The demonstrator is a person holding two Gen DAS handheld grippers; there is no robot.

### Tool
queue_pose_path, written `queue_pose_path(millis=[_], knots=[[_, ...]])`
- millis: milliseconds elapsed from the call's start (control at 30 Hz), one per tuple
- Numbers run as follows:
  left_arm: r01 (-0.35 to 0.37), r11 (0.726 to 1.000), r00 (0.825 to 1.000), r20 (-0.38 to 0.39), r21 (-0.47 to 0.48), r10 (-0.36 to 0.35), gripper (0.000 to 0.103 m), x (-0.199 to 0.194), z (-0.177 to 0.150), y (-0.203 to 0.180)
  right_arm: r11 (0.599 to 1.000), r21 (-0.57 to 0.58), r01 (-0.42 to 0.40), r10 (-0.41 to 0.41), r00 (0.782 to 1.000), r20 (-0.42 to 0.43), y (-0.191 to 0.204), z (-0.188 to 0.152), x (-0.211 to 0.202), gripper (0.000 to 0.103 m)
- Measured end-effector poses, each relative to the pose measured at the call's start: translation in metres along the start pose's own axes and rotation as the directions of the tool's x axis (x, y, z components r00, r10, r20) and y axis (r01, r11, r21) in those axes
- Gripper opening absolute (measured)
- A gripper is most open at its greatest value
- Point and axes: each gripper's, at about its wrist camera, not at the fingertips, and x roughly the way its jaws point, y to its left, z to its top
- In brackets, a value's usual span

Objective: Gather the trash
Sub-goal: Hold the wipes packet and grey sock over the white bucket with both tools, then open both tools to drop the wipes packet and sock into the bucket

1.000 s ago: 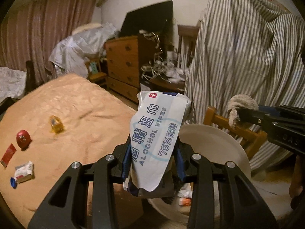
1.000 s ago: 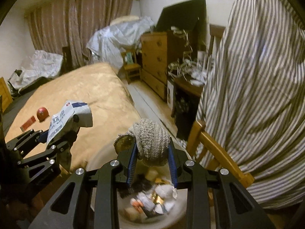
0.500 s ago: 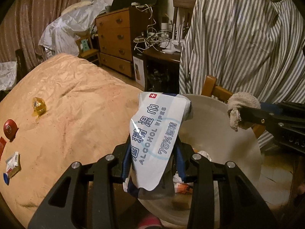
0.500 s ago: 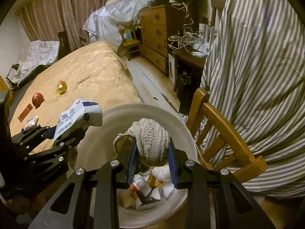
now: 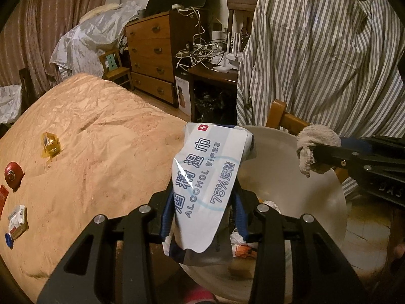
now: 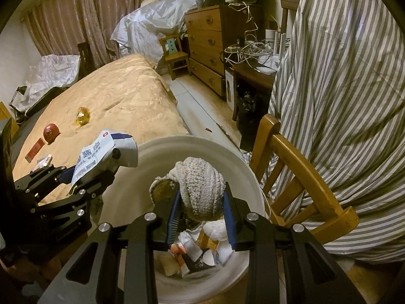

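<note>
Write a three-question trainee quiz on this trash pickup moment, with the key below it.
1. True or false: the left gripper is shut on the alcohol wipes pack.
2. What does the right gripper hold? A) a red can B) a balled grey cloth C) a blue cap
3. Fill in: both grippers hang above the white ____, which already holds trash.

Key
1. True; the pads press the pack's sides.
2. B, the balled grey cloth.
3. bin. Still on the bed cover: a yellow wrapper, a red round item and a small carton.
</note>
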Motion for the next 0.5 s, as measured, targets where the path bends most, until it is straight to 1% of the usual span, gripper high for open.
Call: queue_pose_path(millis=[133,267,500], knots=[[0.007,1.0,1.0,0.019,0.0,-0.007,0.038,-0.004,0.003,-0.002,1.0,-0.01,-0.003,0.003,1.0,0.003,0.005,0.0,0.0,0.032],[0.044,0.999,0.998,0.054,0.002,-0.044,0.037,-0.012,0.006,-0.003,1.0,-0.005,-0.001,0.001,1.0,0.009,0.006,0.001,-0.002,0.032],[0.07,0.997,0.997,0.042,-0.015,-0.07,0.037,-0.008,0.009,-0.003,1.0,-0.002,-0.004,0.004,1.0,0.009,0.005,0.002,-0.004,0.032]])
